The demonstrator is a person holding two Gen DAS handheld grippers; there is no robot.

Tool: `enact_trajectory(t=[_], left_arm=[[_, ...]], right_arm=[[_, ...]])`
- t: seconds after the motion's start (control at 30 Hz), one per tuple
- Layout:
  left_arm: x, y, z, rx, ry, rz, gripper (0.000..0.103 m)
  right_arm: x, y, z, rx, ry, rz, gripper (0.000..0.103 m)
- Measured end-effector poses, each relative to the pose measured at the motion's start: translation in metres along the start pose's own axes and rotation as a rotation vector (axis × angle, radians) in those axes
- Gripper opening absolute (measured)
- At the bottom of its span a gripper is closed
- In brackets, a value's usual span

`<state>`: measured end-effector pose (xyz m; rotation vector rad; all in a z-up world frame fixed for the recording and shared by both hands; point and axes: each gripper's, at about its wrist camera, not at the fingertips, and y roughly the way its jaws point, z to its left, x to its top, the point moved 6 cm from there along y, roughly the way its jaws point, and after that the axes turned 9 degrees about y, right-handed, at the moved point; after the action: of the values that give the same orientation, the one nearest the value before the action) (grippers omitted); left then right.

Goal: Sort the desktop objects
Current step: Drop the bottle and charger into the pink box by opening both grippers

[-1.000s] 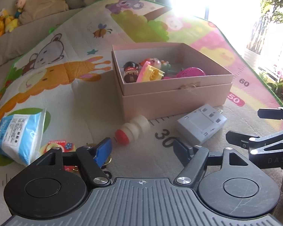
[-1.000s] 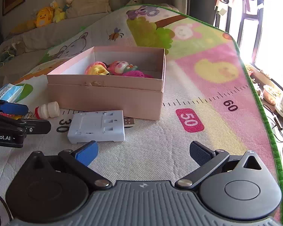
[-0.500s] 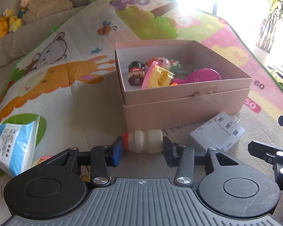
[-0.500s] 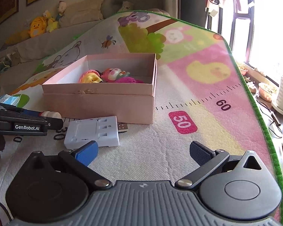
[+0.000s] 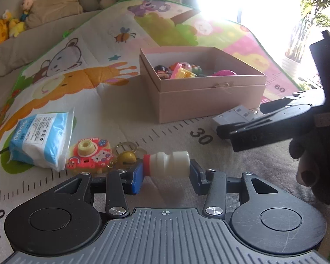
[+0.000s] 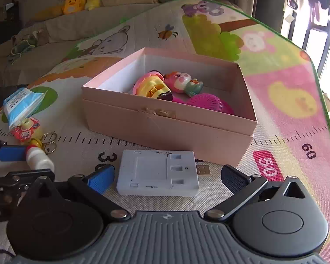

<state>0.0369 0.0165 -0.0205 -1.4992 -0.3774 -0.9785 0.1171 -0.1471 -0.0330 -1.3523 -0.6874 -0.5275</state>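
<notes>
My left gripper [image 5: 166,175] is shut on a small white bottle with a red cap [image 5: 168,164], held sideways just above the mat; the bottle also shows in the right wrist view [image 6: 39,158]. My right gripper [image 6: 168,177] is open, its fingers on either side of a white USB hub [image 6: 158,172] lying on the mat, without touching it. The hub [image 5: 235,115] is partly hidden behind the right gripper in the left wrist view. A pink open box [image 6: 209,129] holding several toys stands behind the hub.
A blue-white tissue pack [image 5: 40,139], a red toy camera [image 5: 89,156] and a yellow keyring [image 5: 126,157] lie on the play mat left of the bottle. Soft toys [image 6: 77,0] sit on a couch at the back. The mat's edge [image 6: 329,118] runs along the right.
My left gripper closed on the bottle and pulled back with it, away from the box. My right gripper moved forward and down until its fingers straddle the USB hub.
</notes>
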Motion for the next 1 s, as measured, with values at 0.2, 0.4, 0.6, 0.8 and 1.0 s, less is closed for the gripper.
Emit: enact_trajectory(t=[0.2,0.4,0.6,0.8,1.0], left_arm=[[-0.006,-0.007,0.003,-0.002,-0.009,0.004,0.048],[0.026,-0.034,0.000,-0.011,0.041,-0.077,0.048],[0.111,-0.066,-0.003,0.024,0.134,-0.282,0.048],[0.171,-0.038,-0.009,-0.024,0.108,-0.313,0.048],[0.165,-0.002,0.015,-0.010,0.036,-0.231,0.078]], right_arm=[[-0.004,-0.005,0.004,0.041,-0.022,0.049,0.091],[0.004,-0.081,0.003,0.141,-0.117,-0.018,0.091],[0.084,-0.170,-0.028,0.175,-0.062,-0.290,0.091],[0.151,-0.175,-0.055,0.141,0.013,-0.396,0.091],[0.188,-0.123,-0.056,0.144,0.037,-0.335,0.091]])
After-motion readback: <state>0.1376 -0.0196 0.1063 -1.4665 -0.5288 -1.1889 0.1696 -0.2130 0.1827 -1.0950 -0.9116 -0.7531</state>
